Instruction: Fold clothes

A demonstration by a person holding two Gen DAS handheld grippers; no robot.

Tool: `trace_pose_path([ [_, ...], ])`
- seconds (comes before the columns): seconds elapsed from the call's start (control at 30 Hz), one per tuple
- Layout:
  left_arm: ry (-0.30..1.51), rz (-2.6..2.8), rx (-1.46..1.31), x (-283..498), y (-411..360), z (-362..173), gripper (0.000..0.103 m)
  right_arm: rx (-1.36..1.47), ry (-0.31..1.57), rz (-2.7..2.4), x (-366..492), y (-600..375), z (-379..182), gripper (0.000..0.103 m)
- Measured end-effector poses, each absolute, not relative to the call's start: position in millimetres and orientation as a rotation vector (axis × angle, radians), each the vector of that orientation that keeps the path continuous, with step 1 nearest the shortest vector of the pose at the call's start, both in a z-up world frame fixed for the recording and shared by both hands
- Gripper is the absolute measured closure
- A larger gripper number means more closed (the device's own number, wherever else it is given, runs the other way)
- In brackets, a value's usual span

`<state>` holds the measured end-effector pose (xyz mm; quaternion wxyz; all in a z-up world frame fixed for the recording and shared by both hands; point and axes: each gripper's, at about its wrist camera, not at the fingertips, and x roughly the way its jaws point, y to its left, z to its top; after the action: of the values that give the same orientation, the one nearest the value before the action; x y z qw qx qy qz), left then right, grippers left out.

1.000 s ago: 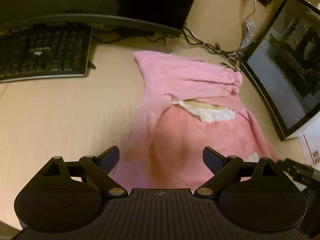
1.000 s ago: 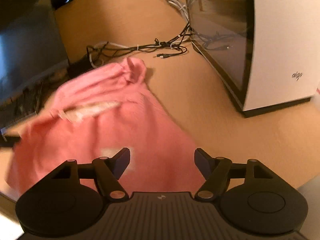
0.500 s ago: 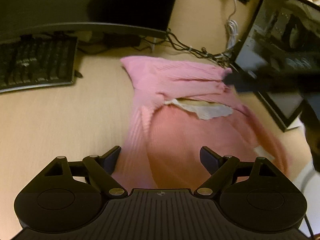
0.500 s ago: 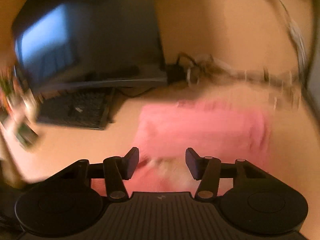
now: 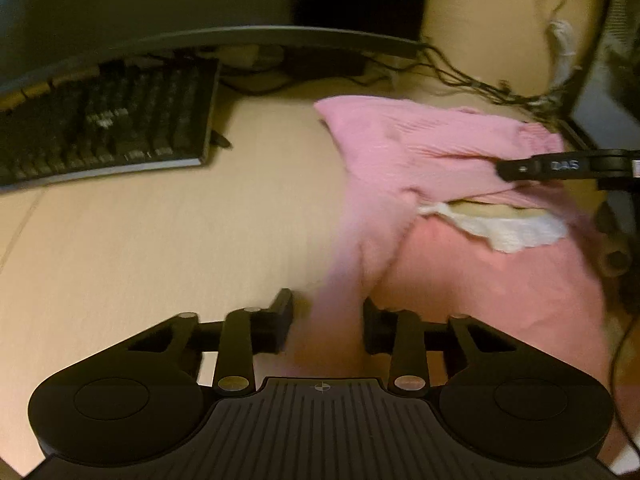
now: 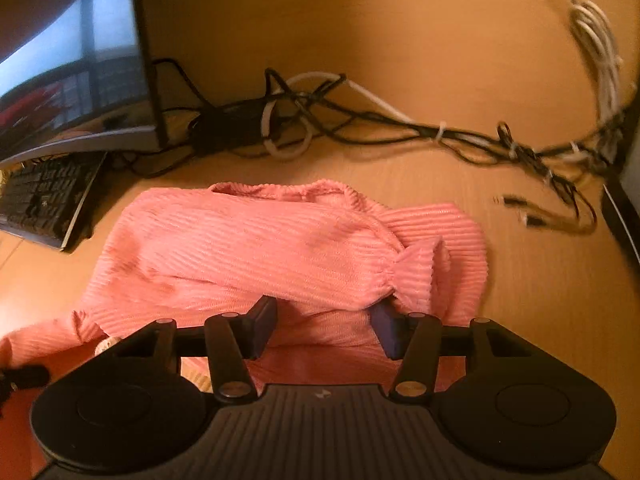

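Fingers of the left gripper [image 5: 326, 326] stand part-open around a fold of the pink ribbed garment [image 5: 448, 168] at its near edge, cloth between them but no clamp to be seen. The right gripper [image 6: 324, 330], its fingers spread wide, hovers low over the garment's [image 6: 280, 248] upper part, near a gathered sleeve cuff [image 6: 420, 268], holding nothing. The garment lies crumpled on the wooden desk [image 5: 160, 248], a sleeve laid across the body and a white lace collar [image 5: 516, 236] showing beneath it; whether that is a fold in progress or loose disorder cannot be told. Beyond it sit a black keyboard [image 5: 100, 128], a monitor [image 6: 72, 64] and a tangle of cables [image 6: 400, 124].

The knit looks light, soft and limp: it should sag and drape when lifted, bunch under a pinch, and drag rather than slide on the wood. Firm hems, the cuff or the shoulder seam seem the best holds; the lace looks easy to snag, and the cables lie close behind.
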<state>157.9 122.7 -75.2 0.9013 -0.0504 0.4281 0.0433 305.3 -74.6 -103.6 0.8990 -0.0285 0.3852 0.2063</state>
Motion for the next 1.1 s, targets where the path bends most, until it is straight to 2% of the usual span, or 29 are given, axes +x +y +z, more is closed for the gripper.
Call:
trace_pose_path([
  [0.1,0.863,0.107,-0.137,167.7,129.1,-68.8,0.069,-0.038,0.822,0.426,311.7,-72.4,-91.1,0.051],
  [0.17,0.831,0.065,-0.168,160.9,130.8,-56.6,0.065,-0.006,0.807,0.474,301.5,-68.6,-74.4,0.051],
  [0.2,0.811,0.03,-0.18,153.3,130.6,-49.0,0.052,0.044,0.834,0.521,297.3,-65.3,-68.3,0.051],
  [0.23,0.794,-0.003,-0.178,143.4,129.8,-44.3,0.034,0.103,0.871,0.575,293.5,-61.7,-63.0,0.051],
  [0.3,0.759,-0.046,-0.17,124.7,128.0,-42.6,0.023,0.243,0.983,0.688,287.5,-49.3,-61.9,0.047],
  [0.33,0.754,-0.053,-0.171,119.1,128.2,-46.4,0.022,0.276,1.02,0.724,282.8,-38.8,-64.5,0.047],
  [0.63,0.775,-0.02,-0.174,119.8,139.9,-75.2,0.025,0.215,1.188,0.725,283.6,54.3,-94.3,0.042],
  [0.67,0.778,-0.025,-0.164,118.4,138.7,-75.8,0.027,0.194,1.187,0.73,283.9,61.1,-95.0,0.052],
  [0.7,0.781,-0.029,-0.154,117.0,137.5,-76.3,0.034,0.179,1.177,0.755,284.6,65.4,-93.7,0.067],
  [0.73,0.783,-0.034,-0.144,115.6,136.3,-76.8,0.057,0.178,1.163,0.785,285.6,67.0,-91.2,0.09],
  [0.8,0.782,-0.036,-0.119,109.8,131.7,-75.5,0.085,0.203,1.141,0.816,288.5,61.2,-86.4,0.091],
  [1.0,0.788,-0.182,-0.105,79.1,99.2,-61.0,0.084,0.077,1.071,0.792,275.6,34.6,-88.9,0.09],
  [1.1,0.825,-0.269,-0.13,70.2,83.0,-68.8,0.067,0.009,1.036,0.777,268.5,21.2,-90.6,0.082],
])
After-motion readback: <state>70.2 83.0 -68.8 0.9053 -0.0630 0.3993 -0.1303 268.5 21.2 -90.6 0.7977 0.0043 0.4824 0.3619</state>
